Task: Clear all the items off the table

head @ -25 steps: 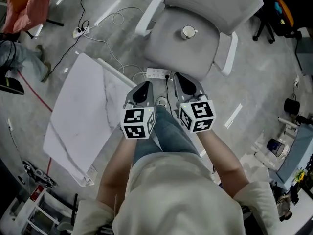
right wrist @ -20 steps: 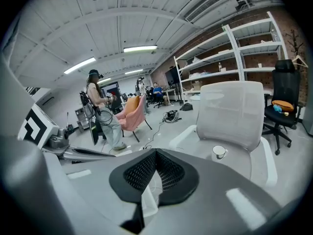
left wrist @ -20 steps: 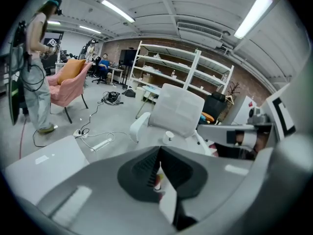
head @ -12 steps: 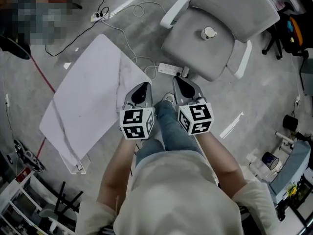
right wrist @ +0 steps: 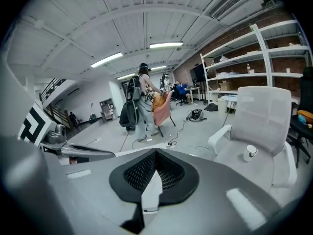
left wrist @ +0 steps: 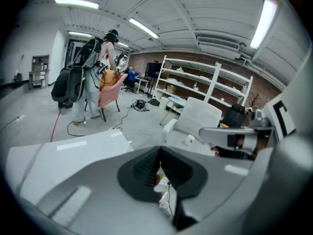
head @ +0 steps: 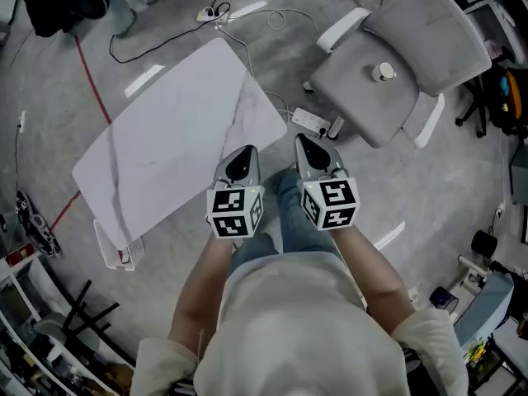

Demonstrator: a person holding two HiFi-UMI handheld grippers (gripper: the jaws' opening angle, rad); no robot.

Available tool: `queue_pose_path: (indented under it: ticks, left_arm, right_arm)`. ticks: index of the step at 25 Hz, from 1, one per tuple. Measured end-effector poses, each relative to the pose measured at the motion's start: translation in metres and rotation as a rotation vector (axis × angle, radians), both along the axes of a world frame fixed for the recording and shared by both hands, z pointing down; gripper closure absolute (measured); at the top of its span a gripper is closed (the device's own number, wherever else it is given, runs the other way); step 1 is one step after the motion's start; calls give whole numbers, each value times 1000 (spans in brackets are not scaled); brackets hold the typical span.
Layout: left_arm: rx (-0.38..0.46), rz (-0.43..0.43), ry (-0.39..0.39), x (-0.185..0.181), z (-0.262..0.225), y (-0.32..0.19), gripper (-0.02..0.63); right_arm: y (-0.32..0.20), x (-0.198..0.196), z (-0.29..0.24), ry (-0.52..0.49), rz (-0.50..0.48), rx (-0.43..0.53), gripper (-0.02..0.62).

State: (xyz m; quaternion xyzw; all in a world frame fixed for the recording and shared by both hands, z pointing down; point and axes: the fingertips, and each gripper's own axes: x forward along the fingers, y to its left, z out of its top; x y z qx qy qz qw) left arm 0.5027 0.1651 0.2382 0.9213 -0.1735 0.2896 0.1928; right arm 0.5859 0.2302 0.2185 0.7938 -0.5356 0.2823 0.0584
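The white marble table [head: 169, 143] stands bare to my left, its far corner beside my left gripper [head: 245, 153]. That gripper is shut with nothing between its jaws. My right gripper [head: 308, 143] hangs next to it over the floor, also shut and empty. A grey chair [head: 396, 110] stands ahead on the right with a white cup [head: 382, 73] upright on its seat. In the left gripper view, the shut jaws [left wrist: 159, 150] point past the table [left wrist: 58, 153] toward the chair [left wrist: 199, 115]. In the right gripper view, the shut jaws [right wrist: 155, 153] face the chair [right wrist: 266, 109] and cup [right wrist: 250, 152].
A white power strip [head: 310, 120] and cables [head: 247, 15] lie on the concrete floor between table and chair. A person with a backpack [right wrist: 138, 106] stands far off. Shelving [left wrist: 210, 82] lines the brick wall. Clutter sits at the right edge [head: 483, 246].
The head view has swung: table and chair now sit higher and further right in the picture. Both grippers stay shut, side by side in front of the body.
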Motion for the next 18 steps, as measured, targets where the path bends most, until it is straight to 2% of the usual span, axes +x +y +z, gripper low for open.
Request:
queue_pose_path:
  ticks: [10,18]
  left_arm:
    - [39,-118,40,-82,-31,-9,597]
    - [66,-201,53,-160,-43,6,597]
  right_arm:
    - [-23,-93,-25,13,-157,38,597]
    - [-20,-176,-44,-5,-274,90,597]
